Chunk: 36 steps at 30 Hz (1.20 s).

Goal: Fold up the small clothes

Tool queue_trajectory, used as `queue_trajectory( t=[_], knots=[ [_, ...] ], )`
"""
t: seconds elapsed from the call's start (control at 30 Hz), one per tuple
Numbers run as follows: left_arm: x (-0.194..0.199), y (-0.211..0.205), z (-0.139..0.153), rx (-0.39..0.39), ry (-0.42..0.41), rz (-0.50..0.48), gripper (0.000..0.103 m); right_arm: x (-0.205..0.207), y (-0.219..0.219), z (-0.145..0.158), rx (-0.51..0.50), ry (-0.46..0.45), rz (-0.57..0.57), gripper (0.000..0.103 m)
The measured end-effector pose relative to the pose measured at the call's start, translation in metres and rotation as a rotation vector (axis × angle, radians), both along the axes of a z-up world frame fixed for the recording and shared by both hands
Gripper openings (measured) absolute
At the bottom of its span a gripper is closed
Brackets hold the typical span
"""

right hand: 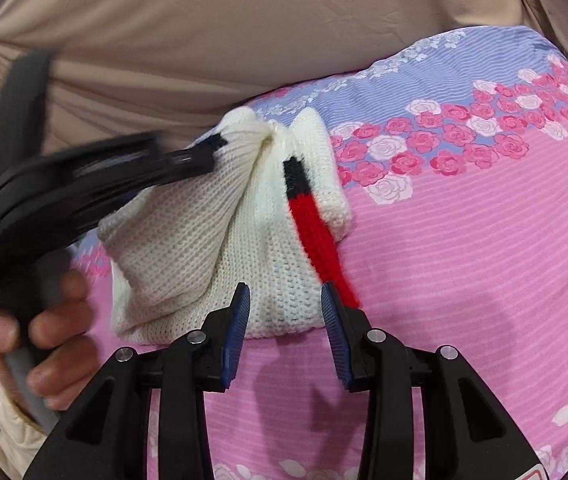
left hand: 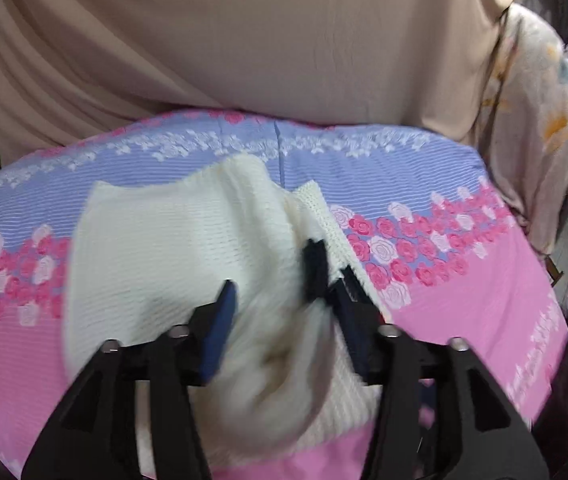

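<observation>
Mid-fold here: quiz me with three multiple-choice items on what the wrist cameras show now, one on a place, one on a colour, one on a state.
1. Where does the white knit garment lie?
A. on the floral bedsheet
B. on a wooden floor
C. inside a basket

2. Which colours make up the stripe on the garment?
A. green and yellow
B. black and red
C. blue and orange

3. How does the right gripper stand?
A. clamped shut on the sheet
B. jaws apart, with the garment's near edge between them and neither pad pressing on it
C. holding a hanger

Answers:
1 A: pink and blue rose-printed sheet shows all round the knit.
2 B: a black section runs into a red one in the right wrist view.
3 B: both blue pads stand clear of the white knit edge between them.
</observation>
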State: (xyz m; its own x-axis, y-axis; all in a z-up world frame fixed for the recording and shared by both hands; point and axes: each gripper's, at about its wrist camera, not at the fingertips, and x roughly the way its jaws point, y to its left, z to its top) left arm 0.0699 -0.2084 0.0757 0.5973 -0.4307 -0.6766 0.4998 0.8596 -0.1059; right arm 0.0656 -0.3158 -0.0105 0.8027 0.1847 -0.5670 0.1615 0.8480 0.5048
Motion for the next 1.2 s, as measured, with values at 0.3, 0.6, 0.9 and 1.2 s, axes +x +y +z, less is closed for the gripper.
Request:
queue_trajectory(
  t=[0.3,0.6,0.9,1.2],
  knots=[
    [-0.047,0.102,-0.034,0.129,0.036,0.073,0.084,0.006,0.004,0.035,0.092,-0.116,0.078,0.058],
    [-0.030,0.098,-0.073,0.118,0.087,0.106,0.084,0.051,0.058,0.053,-0.052,-0.064,0.179,0.077],
    [-0.015,0.103,-0.074,0.031,0.156,0.068,0.026,0.084,0.052,0.046,-0.075,-0.022,0.120,0.020],
    [-0.048,0.112,-0.045,0.002,0.114,0.006,0.015,0.010,0.014,0.033,0.078,-0.074,0.056,0.015]
  ],
)
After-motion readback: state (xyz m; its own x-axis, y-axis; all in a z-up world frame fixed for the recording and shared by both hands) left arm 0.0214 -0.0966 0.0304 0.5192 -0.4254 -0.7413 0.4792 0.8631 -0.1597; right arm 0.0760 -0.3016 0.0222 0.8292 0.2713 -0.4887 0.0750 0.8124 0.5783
